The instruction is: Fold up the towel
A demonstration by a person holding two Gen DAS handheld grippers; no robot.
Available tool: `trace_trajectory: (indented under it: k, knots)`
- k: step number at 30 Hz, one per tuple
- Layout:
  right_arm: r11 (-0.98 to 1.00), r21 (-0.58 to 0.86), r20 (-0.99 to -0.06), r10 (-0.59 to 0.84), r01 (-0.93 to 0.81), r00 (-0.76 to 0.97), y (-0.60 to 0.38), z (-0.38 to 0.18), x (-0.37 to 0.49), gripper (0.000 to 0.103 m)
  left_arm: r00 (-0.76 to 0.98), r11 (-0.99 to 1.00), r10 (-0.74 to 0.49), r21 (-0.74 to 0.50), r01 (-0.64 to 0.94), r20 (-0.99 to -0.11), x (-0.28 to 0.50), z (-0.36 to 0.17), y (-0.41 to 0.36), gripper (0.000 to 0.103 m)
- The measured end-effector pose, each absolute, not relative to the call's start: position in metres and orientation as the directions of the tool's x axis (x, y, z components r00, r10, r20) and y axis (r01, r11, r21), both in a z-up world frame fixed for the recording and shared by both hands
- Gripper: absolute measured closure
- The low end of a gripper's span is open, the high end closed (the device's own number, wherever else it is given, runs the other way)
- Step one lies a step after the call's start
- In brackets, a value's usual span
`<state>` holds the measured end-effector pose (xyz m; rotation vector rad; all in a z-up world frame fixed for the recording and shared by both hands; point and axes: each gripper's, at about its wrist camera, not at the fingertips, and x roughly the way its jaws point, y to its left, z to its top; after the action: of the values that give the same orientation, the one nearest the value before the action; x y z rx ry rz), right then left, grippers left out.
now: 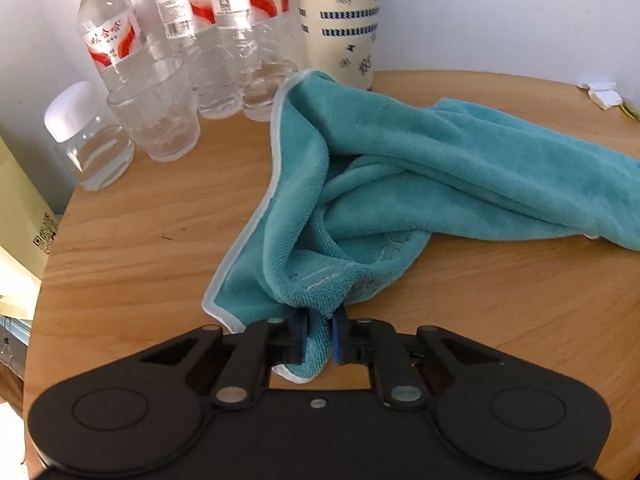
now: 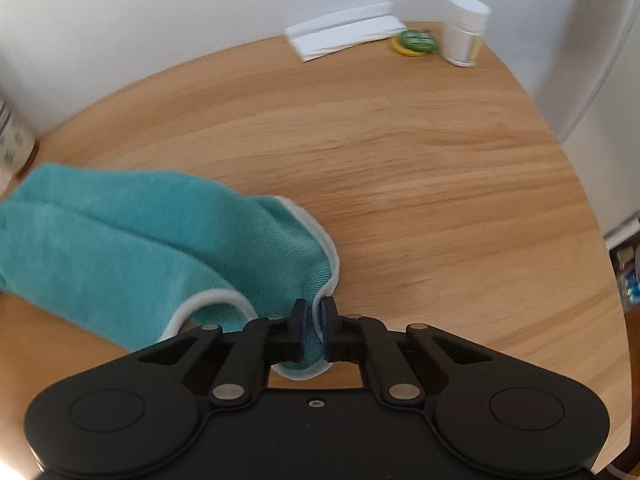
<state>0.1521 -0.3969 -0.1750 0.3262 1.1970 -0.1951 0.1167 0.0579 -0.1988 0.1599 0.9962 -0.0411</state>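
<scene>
The teal towel [image 1: 400, 168] lies bunched across the middle of the counter [image 1: 140, 240], each end pinched — left gripper [image 1: 319, 334] and right gripper [image 2: 313, 330] both clamped on a white-trimmed edge. Its far fold seems to touch the water bottles [image 1: 224, 40] and cream flask [image 1: 340, 20] at the counter's back edge; spreading it could topple them.

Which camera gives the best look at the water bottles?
The left wrist view: the water bottles stand in a cluster at the table's far edge, labels visible, beside a patterned flask. The right wrist view shows no bottles, only a sliver of that flask at its left edge.
</scene>
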Motion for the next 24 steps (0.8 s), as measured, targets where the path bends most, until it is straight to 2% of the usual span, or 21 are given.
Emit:
trace_trajectory:
  k: [6,15,19,24]
  knots:
    - [0.917,0.185,-0.865,-0.019,0.353,0.502,-0.409,-0.117,0.144,0.098,0.607,0.986,0.103,0.160,0.040,-0.788,0.118,-0.166,0.078,0.094]
    - [0.891,0.263,-0.705,-0.085,0.371,0.704,-0.415,-0.013,0.125,0.099,0.749,0.987,0.144,0.146,-0.064,-0.646,0.113,-0.064,0.111,0.094]
    - [0.886,0.224,-0.722,-0.130,0.406,0.680,-0.418,-0.013,0.116,0.098,0.749,0.975,0.195,0.206,-0.080,-0.633,0.119,-0.060,0.121,0.094]
    - [0.858,0.124,-0.824,-0.191,0.498,0.534,-0.424,-0.074,0.104,0.098,0.678,0.965,0.240,0.245,-0.090,-0.695,0.146,-0.110,0.127,0.094]
